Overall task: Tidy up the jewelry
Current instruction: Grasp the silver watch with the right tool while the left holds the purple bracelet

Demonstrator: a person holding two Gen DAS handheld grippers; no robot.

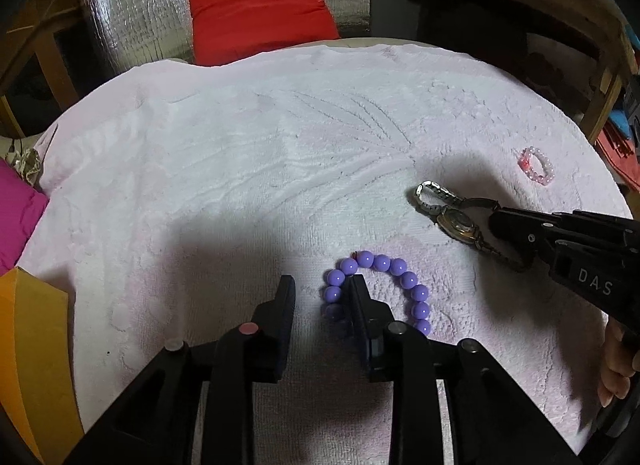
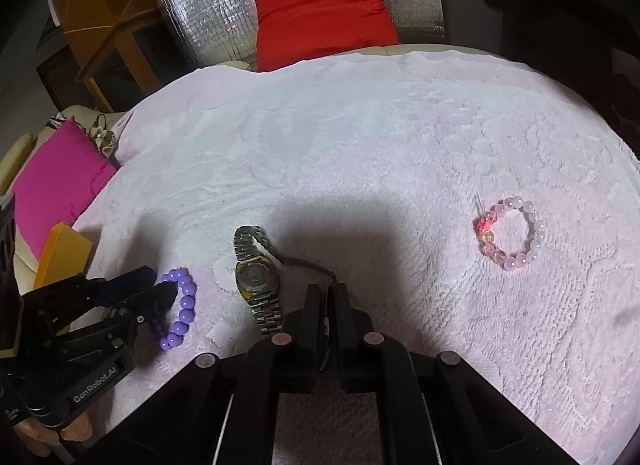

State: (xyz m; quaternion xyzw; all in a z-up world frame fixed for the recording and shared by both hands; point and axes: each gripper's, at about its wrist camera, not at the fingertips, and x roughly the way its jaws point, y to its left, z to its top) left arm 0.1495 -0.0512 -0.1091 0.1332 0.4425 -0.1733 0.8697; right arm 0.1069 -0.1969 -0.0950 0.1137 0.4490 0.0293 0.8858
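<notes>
Left gripper [image 1: 320, 285] parted beside purple bracelet [image 1: 400, 269], right gripper [image 2: 325, 293] clamped on watch [image 2: 252, 277] band, pink bracelet [image 2: 510, 231] beyond watch untouched, sorting barely begun.

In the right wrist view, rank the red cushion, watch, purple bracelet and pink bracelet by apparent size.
1. Red cushion
2. Watch
3. Purple bracelet and pink bracelet look alike; unranked.

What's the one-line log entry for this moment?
left gripper: open, over purple bracelet | right gripper: shut on watch | pink bracelet: untouched
</notes>
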